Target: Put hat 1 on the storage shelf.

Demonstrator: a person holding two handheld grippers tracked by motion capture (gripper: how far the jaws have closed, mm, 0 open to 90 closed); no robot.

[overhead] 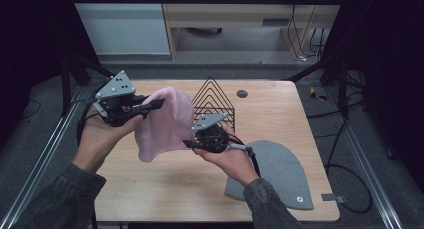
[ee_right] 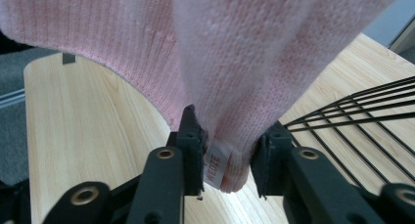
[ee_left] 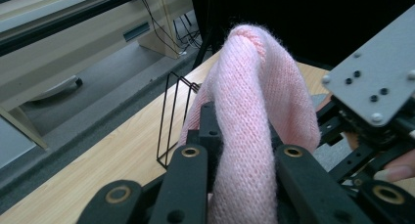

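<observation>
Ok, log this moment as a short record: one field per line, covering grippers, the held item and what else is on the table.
held item: pink knit hat, lifted off the table, stretched between both grippers
left gripper: shut on the hat's fabric at its upper left edge
right gripper: shut on the hat's edge where a small white label sits
table: light wood
wire rack: black, triangular, upright behind the hat
grey felt piece: lies flat at the near right of the table

Small white label (ee_right: 216, 166) sewn to the pink knit hat (ee_right: 244, 48): red lettering, partly hidden, not fully legible.
</observation>
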